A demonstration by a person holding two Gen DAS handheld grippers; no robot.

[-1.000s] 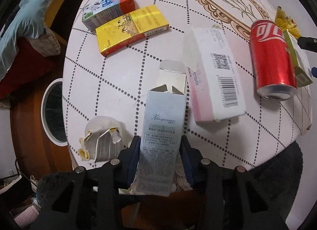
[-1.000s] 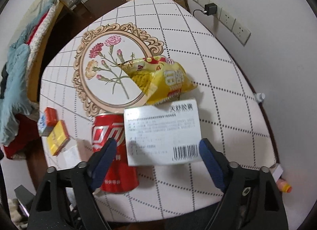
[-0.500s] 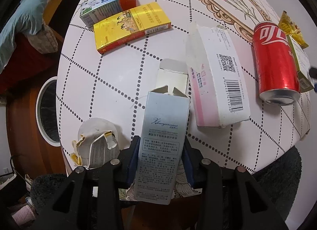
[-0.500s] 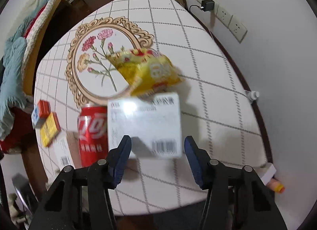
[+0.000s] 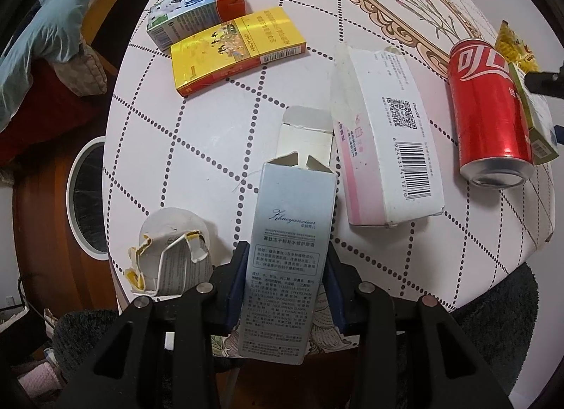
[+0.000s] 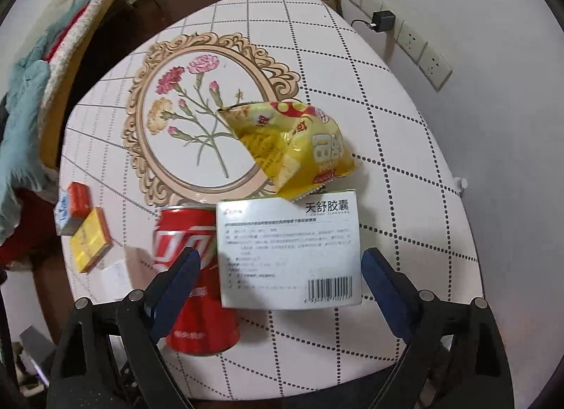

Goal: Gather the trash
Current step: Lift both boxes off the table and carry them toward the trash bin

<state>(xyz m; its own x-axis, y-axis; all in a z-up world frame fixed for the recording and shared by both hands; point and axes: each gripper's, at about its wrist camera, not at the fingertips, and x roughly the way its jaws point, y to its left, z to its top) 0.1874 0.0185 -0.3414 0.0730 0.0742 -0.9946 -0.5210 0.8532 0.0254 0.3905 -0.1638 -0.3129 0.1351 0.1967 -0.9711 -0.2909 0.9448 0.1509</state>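
Left tool (image 5: pixel 283 278) stays clenched on grey box (image 5: pixel 285 250) at near counter (image 5: pixel 211 134) edge. Right tool (image 6: pixel 280 275) reopens, straddling white box (image 6: pixel 289 254) beside can (image 6: pixel 190 268); grab not made.

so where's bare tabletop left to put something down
Free: the wall-side stretch of cloth right of the chip bag, and the patch between the yellow box and the paper cup. Crowded: around the red can and white box.
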